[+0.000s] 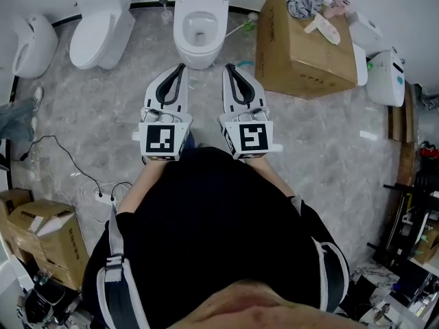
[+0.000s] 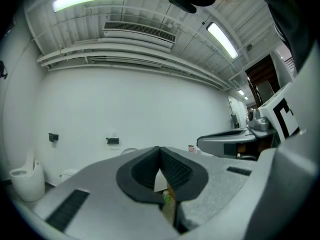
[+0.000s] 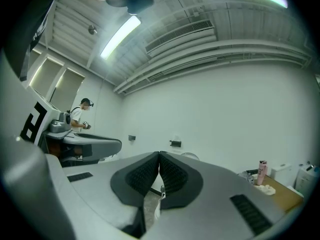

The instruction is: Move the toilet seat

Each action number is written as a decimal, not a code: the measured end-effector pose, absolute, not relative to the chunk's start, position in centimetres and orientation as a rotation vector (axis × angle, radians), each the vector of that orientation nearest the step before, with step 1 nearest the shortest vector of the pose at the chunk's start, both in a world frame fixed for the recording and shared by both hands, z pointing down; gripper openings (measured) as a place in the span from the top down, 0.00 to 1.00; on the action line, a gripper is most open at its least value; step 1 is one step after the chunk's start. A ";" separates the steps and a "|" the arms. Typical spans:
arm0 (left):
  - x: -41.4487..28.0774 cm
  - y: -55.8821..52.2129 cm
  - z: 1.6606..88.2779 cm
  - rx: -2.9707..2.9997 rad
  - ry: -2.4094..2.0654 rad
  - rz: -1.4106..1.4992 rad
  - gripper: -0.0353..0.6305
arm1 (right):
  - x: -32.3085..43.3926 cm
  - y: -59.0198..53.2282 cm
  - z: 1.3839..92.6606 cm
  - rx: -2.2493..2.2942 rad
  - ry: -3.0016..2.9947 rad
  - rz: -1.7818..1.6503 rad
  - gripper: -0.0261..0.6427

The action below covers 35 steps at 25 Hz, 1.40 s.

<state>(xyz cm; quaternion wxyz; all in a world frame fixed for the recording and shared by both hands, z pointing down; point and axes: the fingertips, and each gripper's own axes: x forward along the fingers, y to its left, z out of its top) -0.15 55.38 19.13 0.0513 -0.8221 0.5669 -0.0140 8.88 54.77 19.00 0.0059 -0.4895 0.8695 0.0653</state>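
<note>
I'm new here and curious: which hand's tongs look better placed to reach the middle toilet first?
Left, but only narrowly. The left tongs and right tongs are both shut and empty, aimed at the toilet. The left pair ends nearer its front rim; the right pair sits slightly further to the side.

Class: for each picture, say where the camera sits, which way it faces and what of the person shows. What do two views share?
Head view: on the head, steeply down at the toilet, person's torso, left gripper and right gripper.
Left gripper view: on the left gripper, level along its shut jaws toward a white wall; right gripper at right.
Right gripper view: on the right gripper, level along shut jaws toward that wall; left gripper at left.
Shared: both gripper views show the wall.
</note>
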 end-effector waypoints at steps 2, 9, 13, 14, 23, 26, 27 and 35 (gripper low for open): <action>-0.5 54.4 19.4 -2.496 1.720 -0.041 0.94 | 8.7 53.7 19.5 -1.540 2.723 0.182 0.93; -2.1 48.2 20.1 -2.531 1.687 -0.029 0.94 | 7.0 47.5 20.6 -1.579 2.721 0.173 0.93; -3.2 42.9 20.6 -2.544 1.669 -0.036 0.94 | 5.8 42.4 20.7 -1.596 2.721 0.195 0.93; -3.5 41.6 20.6 -2.548 1.664 -0.043 0.94 | 5.4 41.1 20.7 -1.600 2.720 0.193 0.93; -6.6 32.0 21.7 -2.608 1.637 -0.103 0.94 | 3.0 31.8 20.9 -1.687 2.679 0.164 0.93; -7.3 30.0 21.7 -2.628 1.606 -0.104 0.94 | 2.3 30.0 20.9 -1.722 2.660 0.156 0.93; -7.4 29.4 21.8 -2.637 1.599 -0.102 0.94 | 2.2 29.5 20.9 -1.734 2.653 0.153 0.93; -7.3 26.8 22.9 -2.704 1.554 -0.104 0.94 | 2.7 26.9 22.0 -1.823 2.623 0.097 0.93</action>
